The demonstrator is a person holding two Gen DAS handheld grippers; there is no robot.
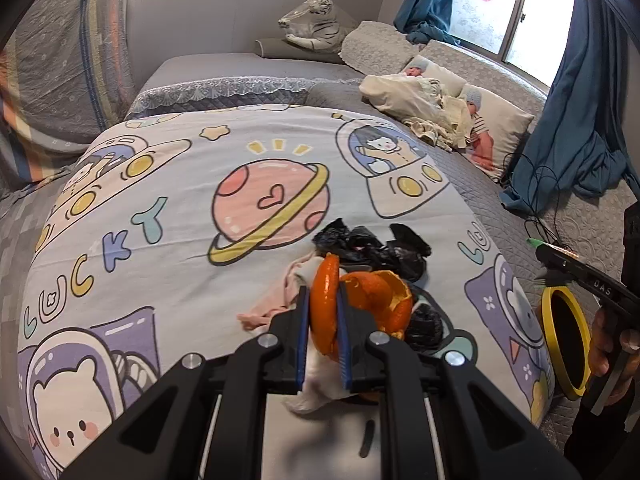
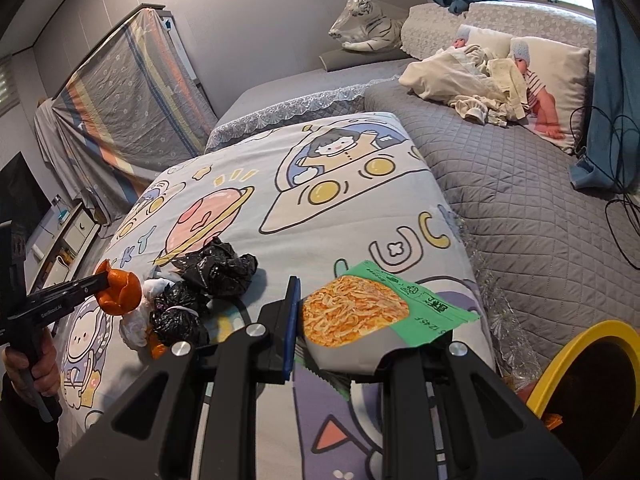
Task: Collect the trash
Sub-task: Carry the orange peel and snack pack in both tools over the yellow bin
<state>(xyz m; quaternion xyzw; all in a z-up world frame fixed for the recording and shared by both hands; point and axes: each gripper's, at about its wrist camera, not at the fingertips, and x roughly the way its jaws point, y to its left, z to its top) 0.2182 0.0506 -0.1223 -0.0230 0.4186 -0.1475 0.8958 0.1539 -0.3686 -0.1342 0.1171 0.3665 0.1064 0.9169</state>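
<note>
Trash lies on the cartoon-print quilt (image 1: 168, 216) of the bed. Left to right: a pink rag (image 1: 272, 300) and white tissue (image 2: 138, 320), limp and crumpled; a curled, glossy orange peel (image 1: 326, 304), clamped upright in the left tongs (image 1: 324, 320); crinkled black plastic bags (image 1: 376, 250) bunched just behind it; a flat green snack wrapper (image 2: 360, 316) with a noodle picture, pinched in the right tongs (image 2: 360, 320). At the bed's right edge stands a round, yellow-rimmed bin (image 2: 576, 356) with a dark inside.
</note>
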